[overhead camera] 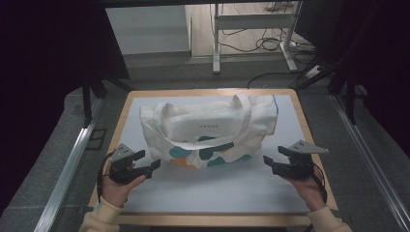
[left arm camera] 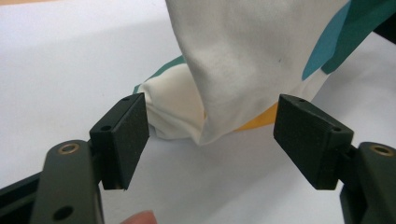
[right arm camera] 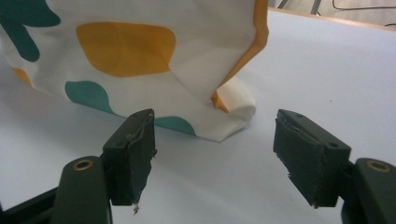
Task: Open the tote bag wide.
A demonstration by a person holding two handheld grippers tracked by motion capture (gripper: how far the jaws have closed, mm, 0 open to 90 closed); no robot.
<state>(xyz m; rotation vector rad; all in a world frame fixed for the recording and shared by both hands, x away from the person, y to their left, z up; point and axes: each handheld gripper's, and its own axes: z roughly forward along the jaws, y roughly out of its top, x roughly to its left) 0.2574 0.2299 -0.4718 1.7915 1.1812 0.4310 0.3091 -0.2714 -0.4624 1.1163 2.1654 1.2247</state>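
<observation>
A cream canvas tote bag [overhead camera: 208, 128] with teal and orange blotches and a long handle lies on its side in the middle of the white table mat [overhead camera: 203, 188]. My left gripper [overhead camera: 147, 162] is open just off the bag's near left corner [left arm camera: 205, 126], with nothing between its jaws. My right gripper [overhead camera: 273, 157] is open too, a little right of the bag's near right corner [right arm camera: 229, 121]. Both sets of jaws point at the bag without touching it.
The mat covers a wooden table [overhead camera: 121, 116] with edges close on all sides. Beyond the far edge are white desk legs [overhead camera: 216, 43] and cables [overhead camera: 270, 43] on the floor. A metal rail [overhead camera: 67, 164] runs along the left.
</observation>
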